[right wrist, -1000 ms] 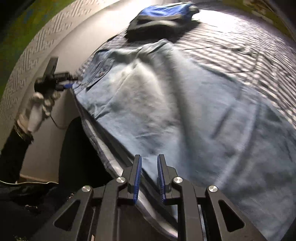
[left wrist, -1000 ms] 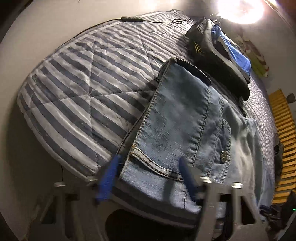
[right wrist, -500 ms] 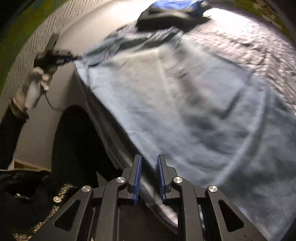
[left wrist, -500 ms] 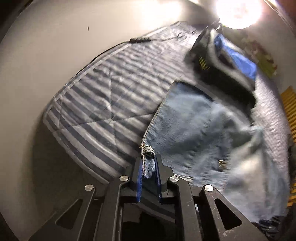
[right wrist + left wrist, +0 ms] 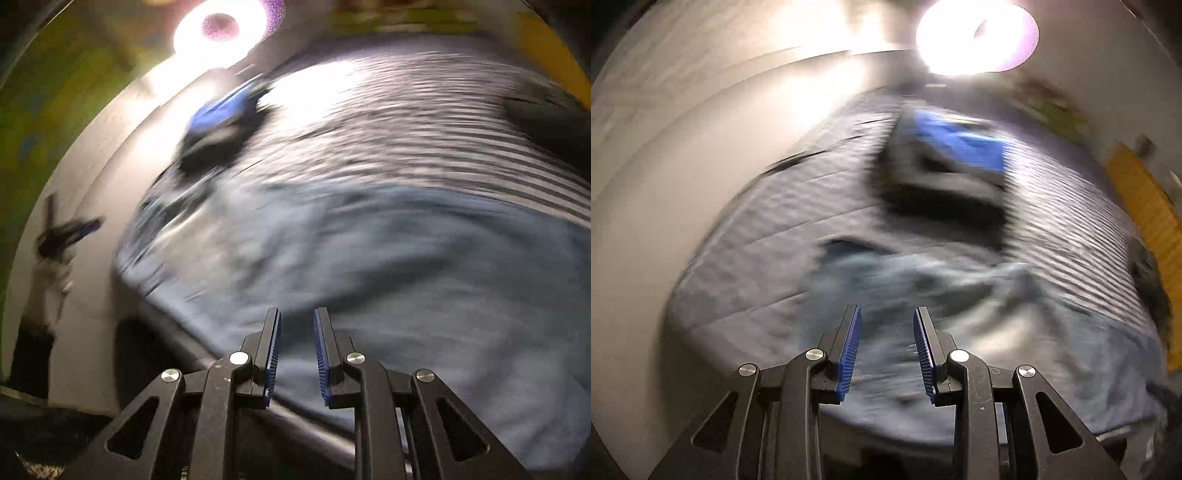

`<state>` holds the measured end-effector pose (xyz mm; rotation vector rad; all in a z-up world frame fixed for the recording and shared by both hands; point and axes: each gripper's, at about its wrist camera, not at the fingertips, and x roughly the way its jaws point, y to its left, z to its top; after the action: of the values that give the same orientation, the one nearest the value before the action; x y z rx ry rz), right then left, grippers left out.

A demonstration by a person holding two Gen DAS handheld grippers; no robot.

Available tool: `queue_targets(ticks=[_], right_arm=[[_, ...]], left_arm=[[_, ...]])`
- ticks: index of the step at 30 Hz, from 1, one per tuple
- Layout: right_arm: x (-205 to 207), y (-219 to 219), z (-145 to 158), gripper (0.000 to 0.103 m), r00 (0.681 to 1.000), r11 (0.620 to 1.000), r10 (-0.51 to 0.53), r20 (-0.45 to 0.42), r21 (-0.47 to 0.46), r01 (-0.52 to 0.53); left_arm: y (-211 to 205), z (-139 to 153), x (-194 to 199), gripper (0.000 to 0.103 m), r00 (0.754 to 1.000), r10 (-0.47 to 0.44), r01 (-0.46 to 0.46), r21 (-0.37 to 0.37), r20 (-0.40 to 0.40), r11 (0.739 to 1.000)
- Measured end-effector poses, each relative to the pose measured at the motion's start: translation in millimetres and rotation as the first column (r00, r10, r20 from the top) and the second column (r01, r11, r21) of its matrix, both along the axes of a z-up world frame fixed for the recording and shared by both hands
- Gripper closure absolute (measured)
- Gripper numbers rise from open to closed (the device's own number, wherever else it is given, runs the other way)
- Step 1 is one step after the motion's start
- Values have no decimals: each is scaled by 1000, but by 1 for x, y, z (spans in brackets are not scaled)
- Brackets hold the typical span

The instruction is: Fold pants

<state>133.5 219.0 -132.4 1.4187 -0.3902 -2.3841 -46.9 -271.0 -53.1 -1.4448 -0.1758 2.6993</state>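
The light blue jeans (image 5: 960, 295) lie crumpled on the striped quilt (image 5: 768, 251), blurred by motion. My left gripper (image 5: 886, 310) hovers above their near edge, its jaws opening, with nothing between the blue pads. In the right wrist view the jeans (image 5: 369, 258) spread wide across the bed. My right gripper (image 5: 298, 311) hangs over their near edge with a narrow gap between its pads and no cloth pinched. The left gripper (image 5: 70, 232) shows far left in that view, held by a gloved hand (image 5: 51, 273) off the bed's side.
A pile of dark and blue clothes (image 5: 945, 162) sits at the far end of the bed, also in the right view as the pile (image 5: 221, 125). A bright ring lamp (image 5: 975, 37) glares above. A yellow slatted frame (image 5: 1145, 206) stands at the right.
Half a second ago my left gripper was shut on the jeans' waistband corner; it has let go, opened and lifted away. The right gripper swept sideways along the jeans, gap unchanged.
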Motion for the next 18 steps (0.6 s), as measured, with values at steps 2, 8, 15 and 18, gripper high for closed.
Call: queue_targets(ticks=[2, 8, 15, 18], right_arm=[[10, 40, 2, 86, 992, 992, -126, -6, 32, 126], [68, 176, 4, 86, 848, 848, -530, 20, 54, 528], [130, 293, -20, 82, 655, 666, -743, 135, 66, 743], [148, 319, -42, 82, 617, 620, -753, 231, -68, 782]], left_arm=[[51, 2, -15, 72, 994, -111, 111, 5, 0, 994], [228, -5, -43, 71, 907, -420, 421, -53, 32, 905], [394, -69, -10, 71, 719, -674, 695, -127, 171, 708], [427, -106, 13, 71, 655, -713, 751, -118, 251, 649]])
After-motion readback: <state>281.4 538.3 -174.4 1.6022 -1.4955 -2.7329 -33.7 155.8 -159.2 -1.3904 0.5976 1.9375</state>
